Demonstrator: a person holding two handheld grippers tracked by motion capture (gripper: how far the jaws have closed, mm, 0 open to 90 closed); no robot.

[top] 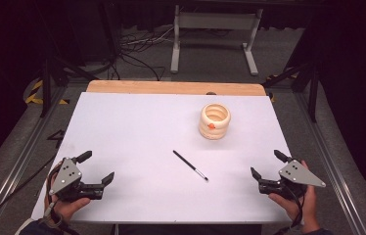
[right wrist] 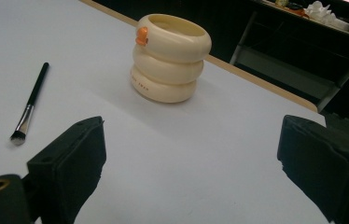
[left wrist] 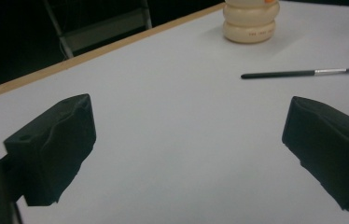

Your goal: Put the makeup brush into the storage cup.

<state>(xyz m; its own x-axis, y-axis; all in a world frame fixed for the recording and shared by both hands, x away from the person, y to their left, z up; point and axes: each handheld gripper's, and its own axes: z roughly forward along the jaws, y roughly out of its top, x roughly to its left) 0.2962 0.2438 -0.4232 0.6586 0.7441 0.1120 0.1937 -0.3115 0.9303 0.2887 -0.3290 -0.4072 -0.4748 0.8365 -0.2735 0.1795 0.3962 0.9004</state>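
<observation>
Seen from the high view: left gripper (top: pixel 96 167) and right gripper (top: pixel 265 164) low at the near corners of the white surface (top: pixel 137 127), jaws of both spread wide, pinching nothing

Between them, lying flat: thin black-handled brush with silver ferrule (top: pixel 190 165), bristles toward the right gripper, well apart from both

Beyond it, upright: cream ribbed three-ring ceramic cup (top: pixel 215 121); small orange knob on its rim plain from the right gripper view, faint lettering low on its side from both gripper views

Nothing lying between jaws and brush

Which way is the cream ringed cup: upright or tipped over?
Upright. The cream ringed cup stands on its base on the white table, its open mouth facing up in the high view and the right gripper view.
</observation>
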